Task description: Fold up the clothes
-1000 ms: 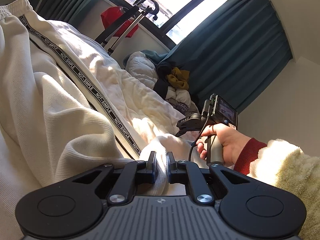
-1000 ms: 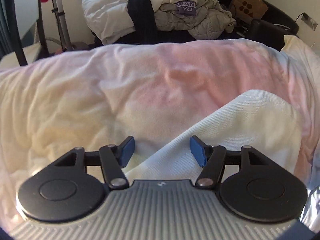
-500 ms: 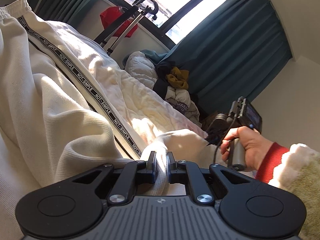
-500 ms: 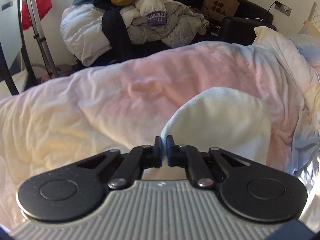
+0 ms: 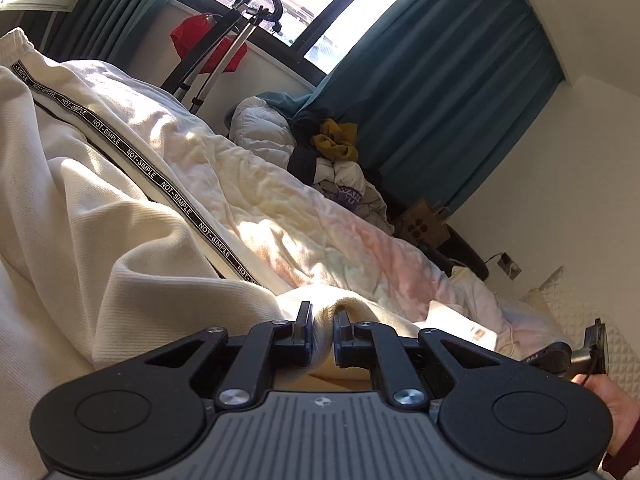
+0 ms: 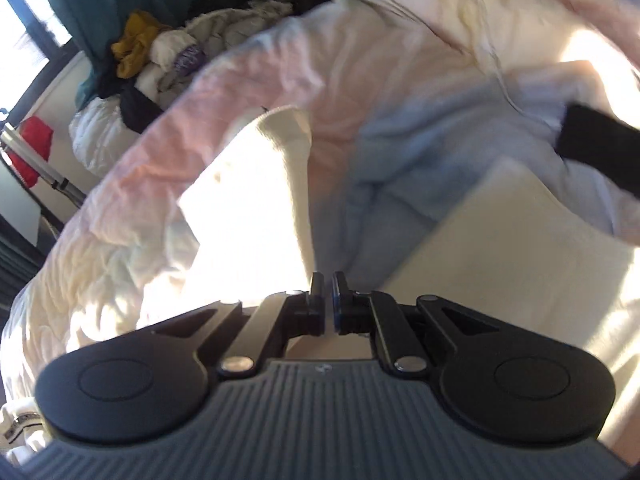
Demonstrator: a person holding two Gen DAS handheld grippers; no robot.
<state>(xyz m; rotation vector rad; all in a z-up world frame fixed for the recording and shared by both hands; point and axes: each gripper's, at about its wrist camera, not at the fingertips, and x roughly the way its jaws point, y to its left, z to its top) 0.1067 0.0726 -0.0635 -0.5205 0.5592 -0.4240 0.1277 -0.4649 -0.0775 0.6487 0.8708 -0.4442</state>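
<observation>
Cream sweatpants (image 5: pixel 80 208) with a black "NOT-SIMPLE" side stripe (image 5: pixel 140 160) lie along the bed in the left wrist view. My left gripper (image 5: pixel 320 320) is shut on a fold of the pants' leg end. In the right wrist view my right gripper (image 6: pixel 324 284) is shut on the edge of the cream pant leg (image 6: pixel 256 200), whose ribbed cuff (image 6: pixel 288 128) points away over the bedding. The view is blurred by motion. The right gripper's body (image 5: pixel 576 356) shows at the right edge of the left wrist view.
The bed carries a rumpled pastel duvet (image 5: pixel 360 248) and a white pillow (image 6: pixel 516 240). A pile of clothes (image 5: pixel 332 148) sits past the bed by teal curtains (image 5: pixel 460 92). A tripod (image 5: pixel 224 44) with a red cloth stands by the window. A black item (image 6: pixel 600 144) lies right.
The right gripper closed on the pant leg's edge, then swung right and rolled, lifting the leg; its view now tilts and blurs. The left gripper stayed shut on its fold.
</observation>
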